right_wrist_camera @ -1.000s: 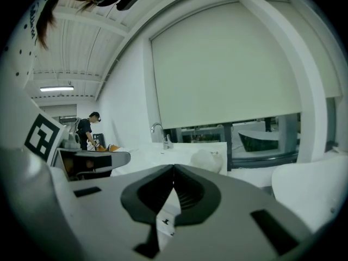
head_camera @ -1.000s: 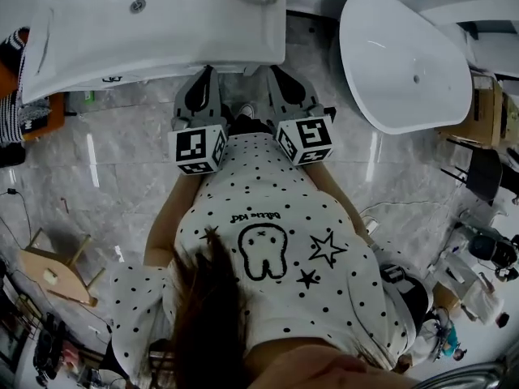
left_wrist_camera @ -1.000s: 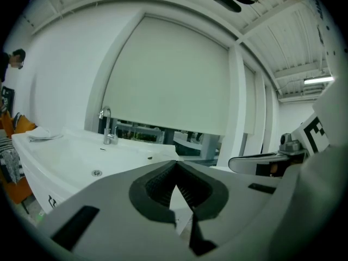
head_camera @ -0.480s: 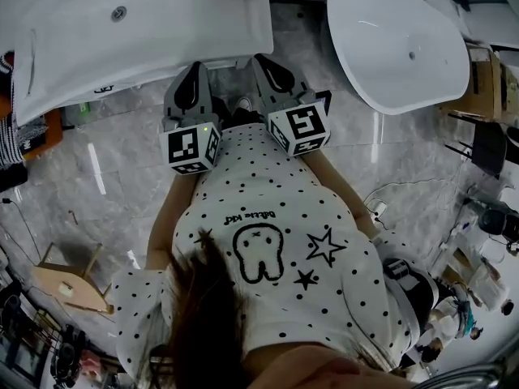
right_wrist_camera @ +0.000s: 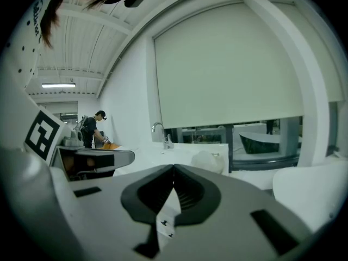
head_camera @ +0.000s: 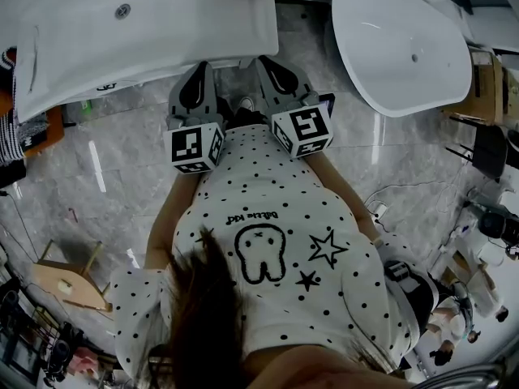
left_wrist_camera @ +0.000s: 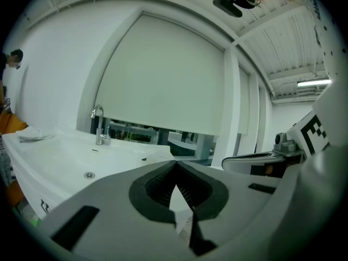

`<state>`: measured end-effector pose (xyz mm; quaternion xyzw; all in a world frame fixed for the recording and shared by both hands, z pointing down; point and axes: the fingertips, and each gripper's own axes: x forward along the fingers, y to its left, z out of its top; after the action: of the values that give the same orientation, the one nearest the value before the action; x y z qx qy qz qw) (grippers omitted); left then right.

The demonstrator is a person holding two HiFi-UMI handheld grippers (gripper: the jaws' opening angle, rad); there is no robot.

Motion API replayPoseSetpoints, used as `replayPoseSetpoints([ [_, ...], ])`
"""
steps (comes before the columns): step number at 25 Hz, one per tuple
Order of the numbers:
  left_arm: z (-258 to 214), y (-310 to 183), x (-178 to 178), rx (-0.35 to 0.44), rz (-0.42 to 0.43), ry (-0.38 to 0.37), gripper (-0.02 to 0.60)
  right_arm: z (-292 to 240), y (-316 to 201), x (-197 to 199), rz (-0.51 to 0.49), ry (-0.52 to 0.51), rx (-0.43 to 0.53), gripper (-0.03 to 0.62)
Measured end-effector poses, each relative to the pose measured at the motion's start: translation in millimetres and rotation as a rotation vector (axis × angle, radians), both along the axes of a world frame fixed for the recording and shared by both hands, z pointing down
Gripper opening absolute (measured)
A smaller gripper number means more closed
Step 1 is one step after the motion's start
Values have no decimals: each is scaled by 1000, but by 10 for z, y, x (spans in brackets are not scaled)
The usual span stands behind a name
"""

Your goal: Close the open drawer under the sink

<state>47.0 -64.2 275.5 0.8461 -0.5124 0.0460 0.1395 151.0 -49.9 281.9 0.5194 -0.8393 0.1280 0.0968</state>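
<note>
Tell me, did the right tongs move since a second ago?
No. The right tongs sit just as close to the front corner of the white sink as before, pointing toward its edge.

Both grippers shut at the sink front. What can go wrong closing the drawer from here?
1. No view shows the drawer: the sink covers it from above, and both gripper views look over its top, so any push is blind.
2. The left gripper and right gripper sit at the sink's front edge; either may knock it.
</note>
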Motion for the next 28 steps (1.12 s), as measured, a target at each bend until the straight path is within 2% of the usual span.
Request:
replayPoseSetpoints([
  [18, 40, -8, -112, -15, -12, 20, 5, 52, -20, -101, -18, 1, -21, 14],
  [28, 40, -56, -12, -27, 0, 29, 5, 12, -47, 10, -4, 19, -8, 14],
])
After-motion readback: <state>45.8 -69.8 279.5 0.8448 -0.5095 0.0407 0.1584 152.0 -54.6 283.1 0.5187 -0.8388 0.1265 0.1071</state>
